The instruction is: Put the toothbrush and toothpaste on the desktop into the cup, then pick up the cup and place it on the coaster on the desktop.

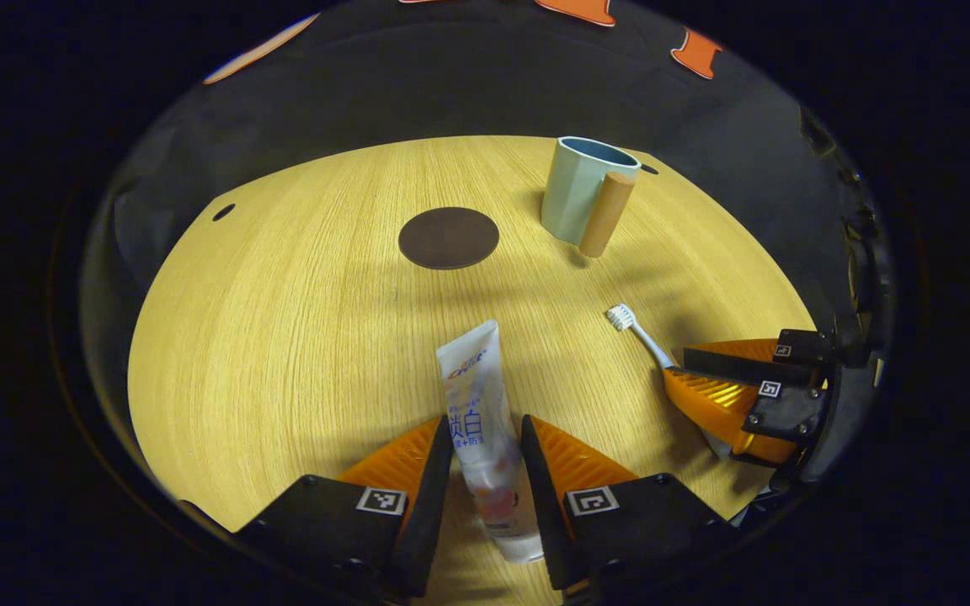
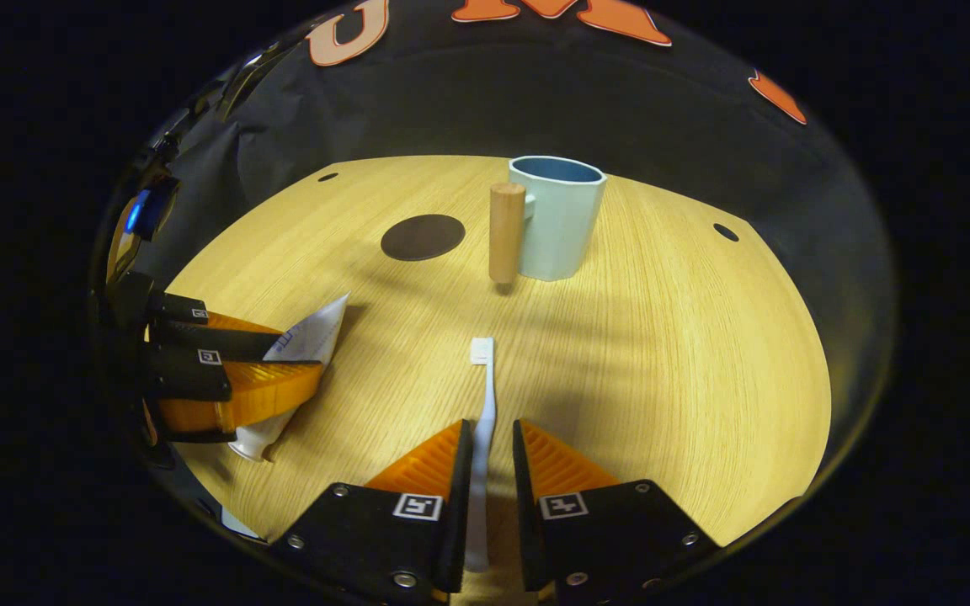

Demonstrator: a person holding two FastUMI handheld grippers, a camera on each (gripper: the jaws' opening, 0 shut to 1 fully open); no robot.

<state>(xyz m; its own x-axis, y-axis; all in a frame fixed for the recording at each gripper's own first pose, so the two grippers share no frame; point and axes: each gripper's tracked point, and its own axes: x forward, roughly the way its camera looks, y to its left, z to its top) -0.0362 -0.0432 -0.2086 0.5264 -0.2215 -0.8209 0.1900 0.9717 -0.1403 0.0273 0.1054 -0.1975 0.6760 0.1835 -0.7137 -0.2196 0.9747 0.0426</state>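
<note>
Your left gripper (image 1: 487, 450) sits low over the table (image 1: 283, 337) with the toothpaste (image 1: 482, 421) lying between its fingers, crimped end pointing away from you and cap end down near the gripper body. The fingers look snug against both sides of the tube, but whether they're really squeezing it or just flanking it, I can't tell. In the right gripper view you can see that same gripper (image 2: 232, 379) off at the left edge with the tube (image 2: 300, 362) poking out past it. Your right gripper (image 2: 492, 454) is in much the same spot with the toothbrush (image 2: 485, 404): handle running straight between the fingers, bristle head aimed at the cup. There's a thin gap on either side of the handle, so the fingers are narrowly parted and not clamped on it. In the left gripper view that gripper (image 1: 704, 379) shows at the right with the brush (image 1: 636, 332) sticking out. The cup (image 2: 556, 219) stands upright toward the far side, wooden handle facing you, and the dark round coaster (image 2: 423, 237) lies just left of it, apart from it.
</note>
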